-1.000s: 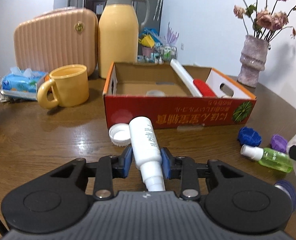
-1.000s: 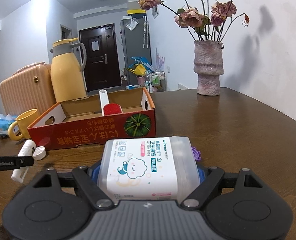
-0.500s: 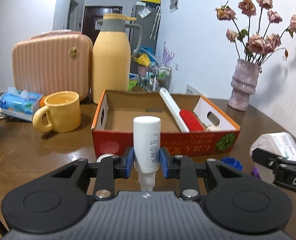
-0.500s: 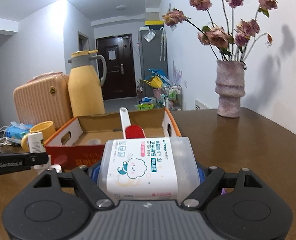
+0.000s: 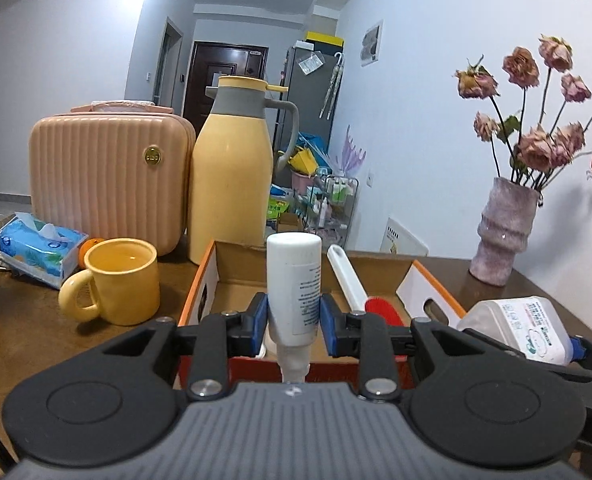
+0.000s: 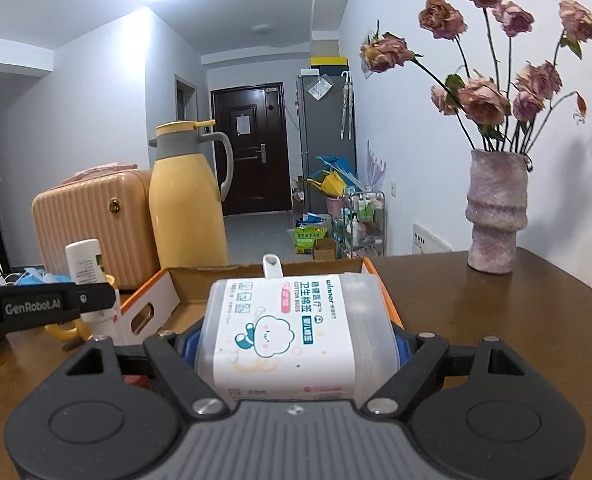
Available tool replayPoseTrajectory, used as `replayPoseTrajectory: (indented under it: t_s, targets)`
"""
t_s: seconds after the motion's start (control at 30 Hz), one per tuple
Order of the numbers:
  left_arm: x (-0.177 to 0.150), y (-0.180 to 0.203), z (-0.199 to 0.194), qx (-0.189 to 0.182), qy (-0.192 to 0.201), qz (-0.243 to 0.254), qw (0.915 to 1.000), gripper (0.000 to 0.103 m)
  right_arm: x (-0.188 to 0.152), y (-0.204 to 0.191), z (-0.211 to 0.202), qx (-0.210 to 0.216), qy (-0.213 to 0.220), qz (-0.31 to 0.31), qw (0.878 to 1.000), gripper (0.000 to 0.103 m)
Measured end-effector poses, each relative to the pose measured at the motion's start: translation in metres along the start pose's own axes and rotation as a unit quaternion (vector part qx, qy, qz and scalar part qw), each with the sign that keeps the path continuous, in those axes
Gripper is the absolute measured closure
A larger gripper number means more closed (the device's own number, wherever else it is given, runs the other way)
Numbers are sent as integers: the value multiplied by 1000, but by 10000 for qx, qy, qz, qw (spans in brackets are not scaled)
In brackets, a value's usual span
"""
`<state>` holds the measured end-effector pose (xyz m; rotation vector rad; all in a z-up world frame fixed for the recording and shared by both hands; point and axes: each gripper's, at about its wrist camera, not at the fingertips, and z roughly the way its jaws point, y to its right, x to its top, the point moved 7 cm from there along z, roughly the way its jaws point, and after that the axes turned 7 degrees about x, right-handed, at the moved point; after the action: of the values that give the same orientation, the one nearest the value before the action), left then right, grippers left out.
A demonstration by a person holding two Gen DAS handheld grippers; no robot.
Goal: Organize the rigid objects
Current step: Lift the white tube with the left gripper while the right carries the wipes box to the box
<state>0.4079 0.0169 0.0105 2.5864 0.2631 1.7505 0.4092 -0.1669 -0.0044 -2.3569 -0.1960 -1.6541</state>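
- The left claw [image 5: 294, 322] is clamped on a white bottle [image 5: 294, 286], its blue pads pressing on both sides of the labelled body; the bottle stands with its flat base up and its narrow neck pointing down toward the camera.
- That bottle is held off the tabletop [image 5: 24, 316], in front of the near wall of the open cardboard box [image 5: 206, 280].
- The right claw [image 6: 296, 346] holds a clear plastic cotton bud box [image 6: 292, 328] with a white label, gripped across its width, so the jaws stand wide around it.
- In the left wrist view the cotton bud box [image 5: 515, 328] appears at the right, close beside the cardboard box's right flap.
- Inside the cardboard box lies a white-handled brush with a red head [image 5: 379, 308], its handle leaning toward the far wall.
- A yellow mug [image 5: 118, 280] stands left of the cardboard box; behind it are a blue tissue pack [image 5: 36, 248], a ribbed peach case [image 5: 108, 176] and a yellow thermos jug [image 5: 232, 172].
- A vase of dried roses [image 5: 499, 232] stands at the far right of the tabletop.
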Motion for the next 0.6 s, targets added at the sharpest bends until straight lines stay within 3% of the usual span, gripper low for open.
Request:
replayPoseTrajectory:
  t_s: [0.6]
  targets:
    - [21, 0, 64, 350, 16, -189, 9992, 75, 33, 12, 73, -64, -70, -19, 10000, 21]
